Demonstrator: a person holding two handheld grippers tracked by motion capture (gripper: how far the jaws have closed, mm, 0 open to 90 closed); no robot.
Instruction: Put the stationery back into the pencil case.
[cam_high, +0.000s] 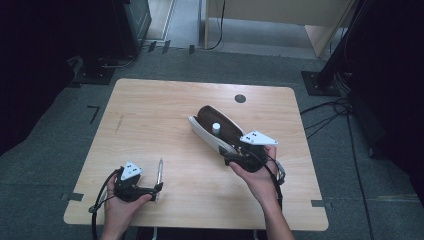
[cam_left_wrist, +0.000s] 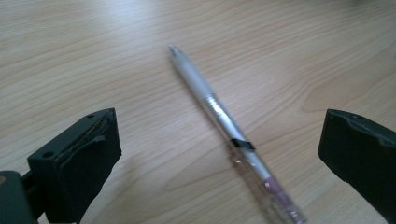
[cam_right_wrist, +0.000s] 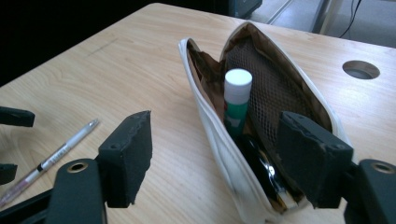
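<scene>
- Two tools show in the high view: my left tool (cam_high: 156, 189) sits near the front edge of the bench (cam_high: 150, 115), with the pen (cam_high: 159, 171) lying just past its tips, and my right tool (cam_high: 231, 156) is at the near end of the open white pencil case (cam_high: 206, 134), which lies at a slant right of centre with a white-capped glue stick (cam_high: 216, 128) standing in it.
- From the left tool's view, the jaws stand wide apart and released; the pen (cam_left_wrist: 219, 114) lies slantwise on the wood between them, touching neither pad.
- From the right tool's view, the jaws are spread, nothing pressed between the pads. The pencil case (cam_right_wrist: 219, 154) gapes just ahead, its near end between them; the glue stick (cam_right_wrist: 236, 100) stands upright against the brown mesh lining, something dark and glossy below it. The pen (cam_right_wrist: 56, 154) lies well off to the left.
</scene>
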